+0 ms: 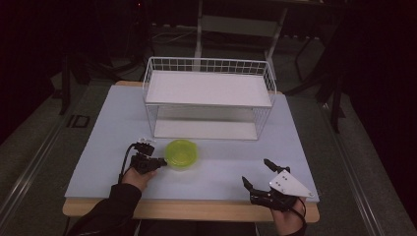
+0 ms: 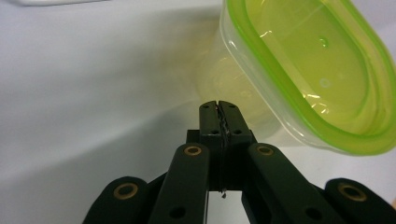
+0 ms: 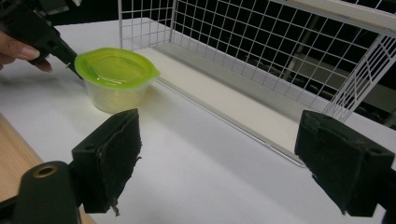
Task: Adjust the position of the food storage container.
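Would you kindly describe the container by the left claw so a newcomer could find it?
Start at the white wire rack on the table. Just before its front left corner sits a small tub. Its bright green lid and translucent body mark it out.

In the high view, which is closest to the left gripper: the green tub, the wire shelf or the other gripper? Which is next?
From the left gripper:
1. Green tub, right beside its tips.
2. Wire shelf, behind the tub, toward the table's back.
3. Right gripper, across at the front right edge.
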A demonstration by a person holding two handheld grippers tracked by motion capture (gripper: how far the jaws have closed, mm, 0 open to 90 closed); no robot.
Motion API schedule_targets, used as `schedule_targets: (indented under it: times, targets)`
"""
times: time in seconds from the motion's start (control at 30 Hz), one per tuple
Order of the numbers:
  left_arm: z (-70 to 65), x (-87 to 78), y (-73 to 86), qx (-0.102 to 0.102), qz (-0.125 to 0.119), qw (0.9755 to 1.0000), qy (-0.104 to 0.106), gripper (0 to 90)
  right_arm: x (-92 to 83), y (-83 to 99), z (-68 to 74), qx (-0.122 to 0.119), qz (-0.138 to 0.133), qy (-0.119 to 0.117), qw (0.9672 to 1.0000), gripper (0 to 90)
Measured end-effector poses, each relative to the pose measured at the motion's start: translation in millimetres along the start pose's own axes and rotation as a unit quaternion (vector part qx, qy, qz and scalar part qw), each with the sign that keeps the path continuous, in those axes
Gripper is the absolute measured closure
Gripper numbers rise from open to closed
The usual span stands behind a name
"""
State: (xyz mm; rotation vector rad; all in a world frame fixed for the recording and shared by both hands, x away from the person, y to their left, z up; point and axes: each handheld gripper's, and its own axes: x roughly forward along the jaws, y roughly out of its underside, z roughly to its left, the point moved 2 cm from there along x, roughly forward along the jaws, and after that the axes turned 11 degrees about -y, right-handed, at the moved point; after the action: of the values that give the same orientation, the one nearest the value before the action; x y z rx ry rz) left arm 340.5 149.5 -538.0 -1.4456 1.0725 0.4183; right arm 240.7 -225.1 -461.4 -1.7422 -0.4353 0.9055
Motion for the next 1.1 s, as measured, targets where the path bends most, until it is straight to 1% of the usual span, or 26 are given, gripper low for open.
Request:
schedule_targets:
  times: [0.03,0.07,0.1,0.2,0.3,0.33,0.4,0.43,0.47,0.53,0.7,0.77,0.9,0.97,1.03,1.1]
  targets:
    - [-0.2,1.0,-0.5,0.002,0.002,1.0000,-0.006,90.0,-0.5,-0.1,0.1,0.000,-0.001,0.000,1.0000,14.4]
    - [0.6,1.7,-0.8,-0.001,0.003,1.0000,-0.008,90.0,-0.7,0.0,0.0,0.001,-0.001,-0.001,1.0000,14.4]
    - [3.4,1.5,-1.4,-0.006,0.002,0.9999,-0.013,90.0,-0.9,0.2,-0.2,0.002,-0.001,0.000,1.0000,14.4]
    - [9.7,-0.8,-3.5,-0.020,-0.007,0.9996,-0.017,90.0,-1.1,0.4,-0.9,0.004,-0.002,-0.002,1.0000,14.4]
    - [11.9,-0.4,-5.1,-0.037,-0.008,0.9992,-0.010,90.0,-0.4,0.5,-0.5,0.005,0.001,-0.004,1.0000,14.4]
    - [11.7,0.9,-5.3,-0.036,-0.005,0.9993,-0.010,90.0,-0.1,0.4,-0.1,0.004,0.001,-0.003,1.0000,14.4]
    - [11.7,5.0,-5.0,-0.050,-0.001,0.9988,0.000,90.0,0.2,0.3,0.4,0.004,0.001,-0.004,1.0000,14.4]
    - [11.4,7.1,-4.7,-0.053,0.002,0.9986,0.005,90.0,0.3,0.3,0.5,0.004,0.002,-0.004,1.0000,14.5]
    - [10.1,8.9,-4.4,-0.054,0.003,0.9985,0.006,90.0,0.3,0.4,0.5,0.004,0.003,-0.003,1.0000,14.4]
    - [7.5,11.7,-4.0,-0.056,0.008,0.9983,0.009,90.0,0.0,0.7,-0.1,0.005,0.003,-0.003,1.0000,14.4]
    - [0.9,14.4,-5.9,-0.054,0.009,0.9984,0.014,90.0,-0.4,1.1,-0.8,0.007,0.003,-0.004,1.0000,14.5]
    - [-3.5,16.2,-7.3,-0.047,0.013,0.9987,0.016,90.0,-0.3,0.9,-0.5,0.006,0.003,-0.004,1.0000,14.4]
    - [-16.9,20.3,-10.8,-0.041,0.017,0.9988,0.024,90.0,-0.6,0.6,-0.3,0.005,0.002,-0.004,1.0000,14.5]
    - [-23.9,22.1,-11.9,-0.036,0.021,0.9986,0.032,90.0,-0.9,0.7,-0.7,0.006,0.001,-0.004,1.0000,14.4]
    - [-30.4,23.9,-12.5,-0.032,0.022,0.9987,0.033,90.0,-1.1,0.8,-1.0,0.006,0.002,-0.003,1.0000,14.5]
    - [-35.8,26.5,-13.5,-0.030,0.026,0.9985,0.038,90.0,-1.2,0.9,-1.4,0.006,0.001,-0.004,1.0000,14.4]
